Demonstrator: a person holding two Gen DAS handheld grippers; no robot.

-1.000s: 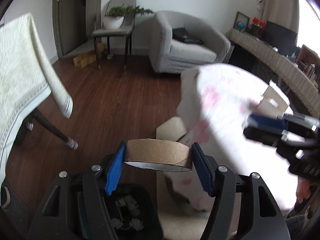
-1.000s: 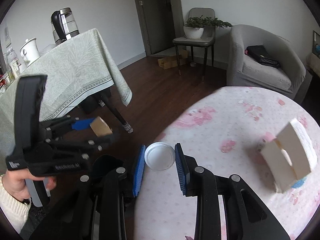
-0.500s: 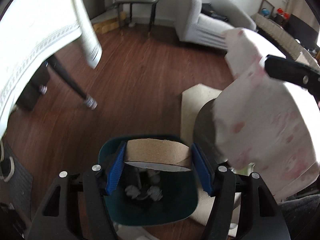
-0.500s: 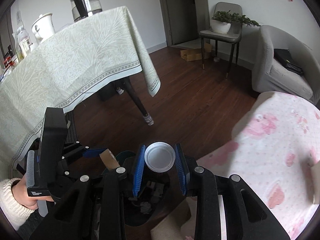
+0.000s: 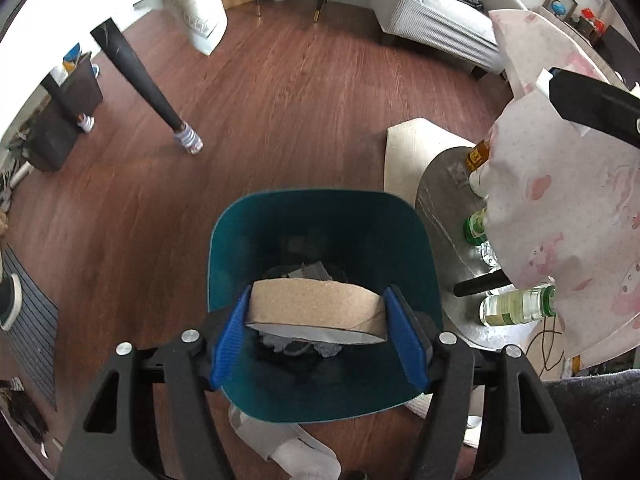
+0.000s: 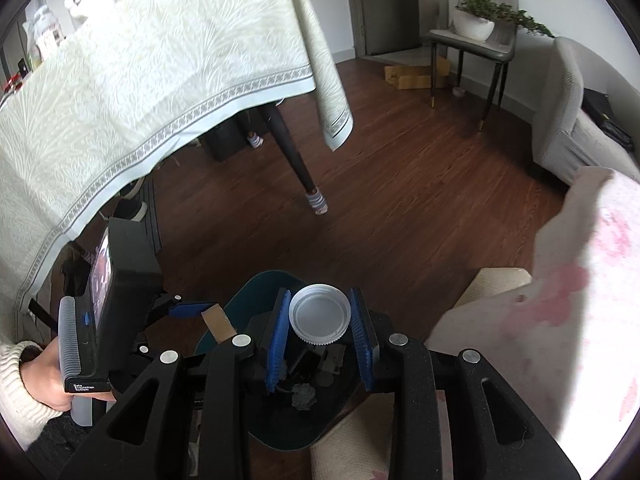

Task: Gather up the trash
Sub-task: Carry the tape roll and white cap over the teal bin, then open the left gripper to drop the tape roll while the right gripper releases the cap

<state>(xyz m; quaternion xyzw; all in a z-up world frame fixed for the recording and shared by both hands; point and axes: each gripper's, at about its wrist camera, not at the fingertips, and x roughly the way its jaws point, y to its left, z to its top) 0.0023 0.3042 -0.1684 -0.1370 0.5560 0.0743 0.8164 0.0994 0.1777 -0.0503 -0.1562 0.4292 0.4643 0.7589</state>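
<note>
A dark teal bin (image 5: 320,216) stands on the wood floor with crumpled paper in its bottom. My left gripper (image 5: 318,298) points down into it, and a brown cardboard tape ring (image 5: 312,306) sits between the blue pads. Those jaws are opening, and the ring tilts, its right end lower, both ends still touching the pads. My right gripper (image 6: 320,314) is shut on a white plastic cap (image 6: 319,312), held above the bin (image 6: 264,284). In the right wrist view the left gripper (image 6: 200,312) shows at the bin's left rim, held by a hand in a white sleeve.
A round table with a pink-patterned cloth (image 5: 560,200) stands right of the bin, with bottles (image 5: 516,308) on its lower silver shelf. A toilet roll (image 5: 296,452) lies by the bin's near side. A dark table leg (image 5: 160,100) and pale green tablecloth (image 6: 140,80) are to the left.
Both grippers have come away from the pink table and sunk over the bin. The cardboard ring, level before, now tilts between the left pads. The cap stays gripped.
</note>
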